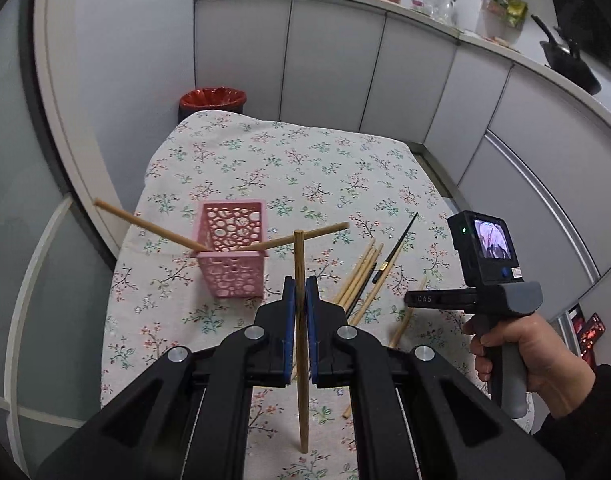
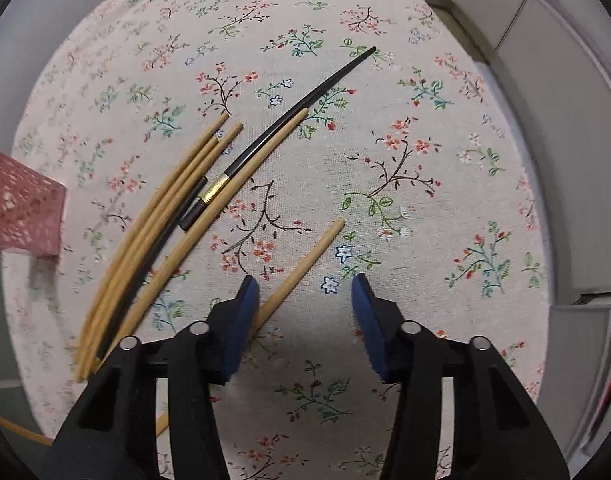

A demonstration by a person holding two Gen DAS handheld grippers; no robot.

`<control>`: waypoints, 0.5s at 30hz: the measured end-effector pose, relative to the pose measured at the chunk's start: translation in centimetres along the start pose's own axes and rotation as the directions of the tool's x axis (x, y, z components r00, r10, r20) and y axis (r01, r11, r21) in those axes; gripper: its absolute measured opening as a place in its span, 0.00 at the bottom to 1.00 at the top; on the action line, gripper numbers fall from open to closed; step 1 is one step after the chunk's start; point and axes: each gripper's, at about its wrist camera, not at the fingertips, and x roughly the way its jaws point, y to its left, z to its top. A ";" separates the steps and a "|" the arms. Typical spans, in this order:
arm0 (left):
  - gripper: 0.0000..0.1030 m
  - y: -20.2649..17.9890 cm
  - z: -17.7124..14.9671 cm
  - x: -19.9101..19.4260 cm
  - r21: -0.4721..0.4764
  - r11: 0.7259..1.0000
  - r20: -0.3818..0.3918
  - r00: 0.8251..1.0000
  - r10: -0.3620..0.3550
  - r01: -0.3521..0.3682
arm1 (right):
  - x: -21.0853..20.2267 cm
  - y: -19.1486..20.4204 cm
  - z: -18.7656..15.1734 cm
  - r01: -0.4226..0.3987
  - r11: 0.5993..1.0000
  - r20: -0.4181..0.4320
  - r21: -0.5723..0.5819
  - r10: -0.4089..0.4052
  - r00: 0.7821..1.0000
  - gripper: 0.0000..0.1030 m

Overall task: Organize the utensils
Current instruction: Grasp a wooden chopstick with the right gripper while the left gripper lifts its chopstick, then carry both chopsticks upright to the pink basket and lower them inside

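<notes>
- The table in its floral cloth (image 1: 265, 160) fills most of what I see; I place everything else from the pink holder (image 1: 233, 256) standing on it.
- That pink holder is a perforated square basket; two wooden chopsticks (image 1: 145, 222) lean out of it, one to each side.
- My left gripper (image 1: 300, 292) sits just right of the pink holder, nearer to me, its jaws narrow and clamped on a single wooden chopstick (image 1: 301, 400) held upright, top end level with the holder's rim.
- My right gripper (image 2: 305, 292) hovers well to the right of the pink holder, jaws wide and holding nothing; a hand (image 1: 521, 356) grips its handle.
- Between the pink holder and that gripper lies a loose bundle of chopsticks (image 2: 153, 216), wooden and black mixed.
- One lone chopstick (image 2: 305, 260) lies apart from the bundle, its near end passing beside the right gripper's left finger.
</notes>
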 end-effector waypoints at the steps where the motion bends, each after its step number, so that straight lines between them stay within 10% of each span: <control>1: 0.05 0.4 -0.1 -0.2 -0.003 1.000 0.002 1.000 0.000 0.000 | -0.1 0.3 -0.1 0.011 1.000 0.010 -0.009 -0.011 1.000 0.30; 6: 0.05 1.5 -0.4 -1.0 -0.007 1.000 0.019 1.000 0.005 -0.005 | -0.3 0.5 -0.3 -0.044 0.999 0.022 -0.007 0.044 0.999 0.05; 15: 0.05 2.6 0.0 -3.7 -0.017 1.000 0.093 0.996 0.009 -0.008 | -5.2 -1.9 -0.7 -0.212 0.977 0.113 0.032 0.208 0.972 0.04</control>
